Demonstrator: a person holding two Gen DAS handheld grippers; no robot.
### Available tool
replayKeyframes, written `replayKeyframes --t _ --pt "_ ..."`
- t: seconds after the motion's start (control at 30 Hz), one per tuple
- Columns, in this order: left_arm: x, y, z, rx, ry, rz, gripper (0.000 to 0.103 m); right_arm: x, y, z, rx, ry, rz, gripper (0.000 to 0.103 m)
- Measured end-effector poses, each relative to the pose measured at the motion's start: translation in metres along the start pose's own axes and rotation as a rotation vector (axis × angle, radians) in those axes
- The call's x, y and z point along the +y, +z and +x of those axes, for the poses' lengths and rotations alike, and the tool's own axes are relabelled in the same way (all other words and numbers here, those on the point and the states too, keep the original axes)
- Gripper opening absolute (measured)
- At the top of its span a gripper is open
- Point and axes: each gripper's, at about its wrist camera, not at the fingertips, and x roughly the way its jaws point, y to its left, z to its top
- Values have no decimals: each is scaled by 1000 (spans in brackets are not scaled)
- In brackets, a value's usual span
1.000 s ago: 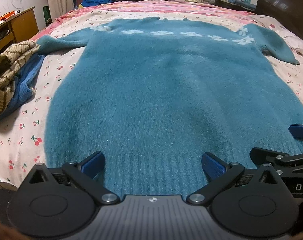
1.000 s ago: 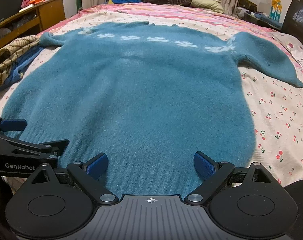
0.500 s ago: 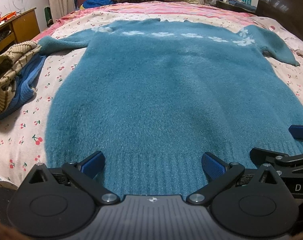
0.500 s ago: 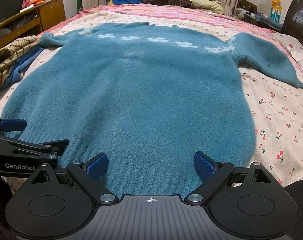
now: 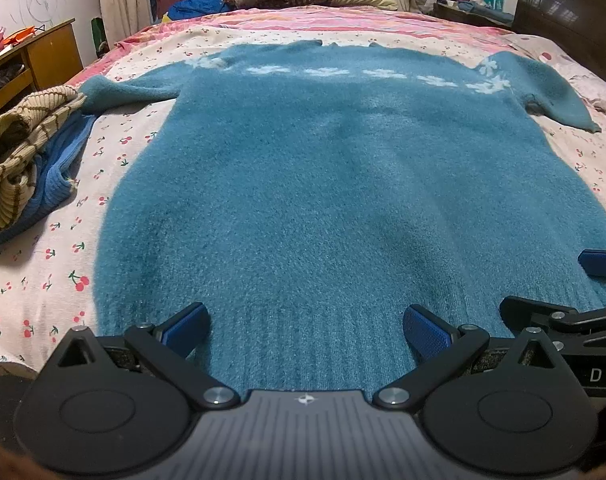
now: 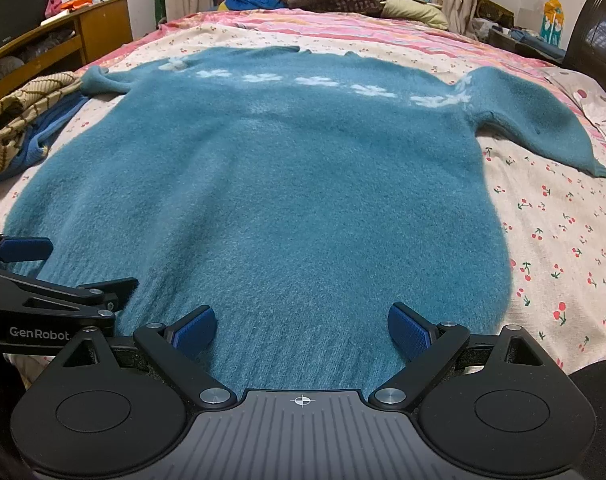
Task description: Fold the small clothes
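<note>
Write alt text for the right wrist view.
A fuzzy teal sweater with white flowers across the chest lies flat, sleeves spread, on a cherry-print bedsheet. The right gripper sits at its ribbed hem with jaws open; the left gripper shows at the left edge. A striped beige garment lies crumpled to the left.

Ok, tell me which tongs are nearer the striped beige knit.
Left. The left tongs are over the hem's left part, on the striped beige knit's side; the right tongs sit further right.
</note>
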Motion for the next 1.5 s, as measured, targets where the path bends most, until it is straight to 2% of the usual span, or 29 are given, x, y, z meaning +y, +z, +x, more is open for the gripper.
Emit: replayKeyframes --t 1.13,1.5 --pt "-4 1 2 3 6 30 103 3 4 1 25 5 -29 96" --pt "-2 -2 -4 -34 16 34 103 4 1 -4 -5 -5 -31 94"
